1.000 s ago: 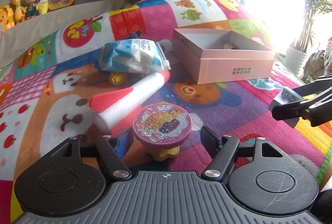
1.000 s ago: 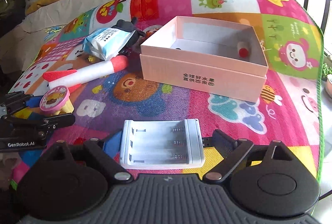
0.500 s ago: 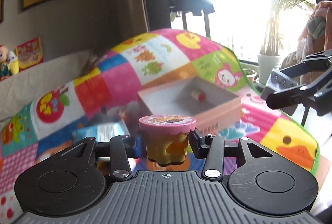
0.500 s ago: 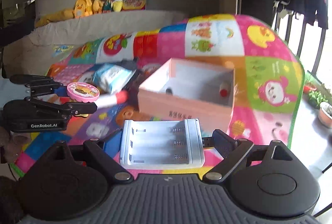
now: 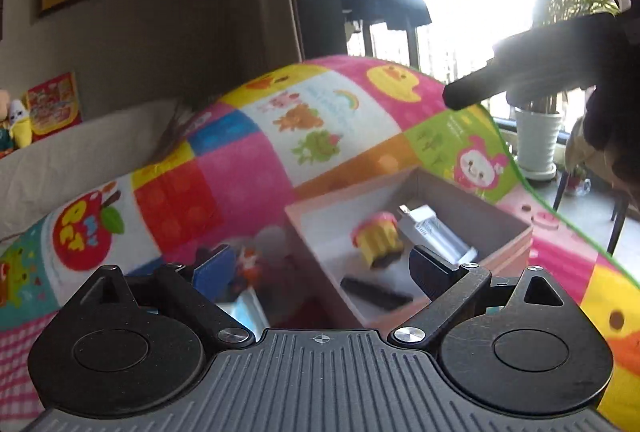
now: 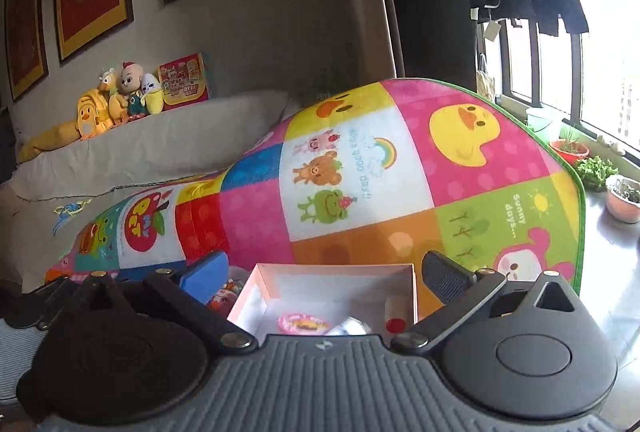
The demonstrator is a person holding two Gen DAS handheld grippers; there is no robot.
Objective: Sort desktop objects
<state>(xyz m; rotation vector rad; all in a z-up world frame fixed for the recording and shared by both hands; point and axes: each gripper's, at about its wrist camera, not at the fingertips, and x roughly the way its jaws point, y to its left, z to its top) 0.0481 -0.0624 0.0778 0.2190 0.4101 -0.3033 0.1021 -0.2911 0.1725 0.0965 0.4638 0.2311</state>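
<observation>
both the left gripper point(image 5: 320, 272) and right gripper point(image 6: 320, 278) hang spread and empty over the pink box point(image 5: 516, 238); inside it lie the cupcake toy point(image 5: 378, 238) and white battery case point(image 5: 434, 232), blurred.

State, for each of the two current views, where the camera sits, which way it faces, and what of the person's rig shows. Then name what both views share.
Left wrist: sits behind the open left gripper, above the pink box, facing the window; the right gripper shows top right.
Right wrist: sits behind the open right gripper, facing the wall; the box lies below.
Shared: the box, the cupcake toy inside it, and the play mat.
</observation>
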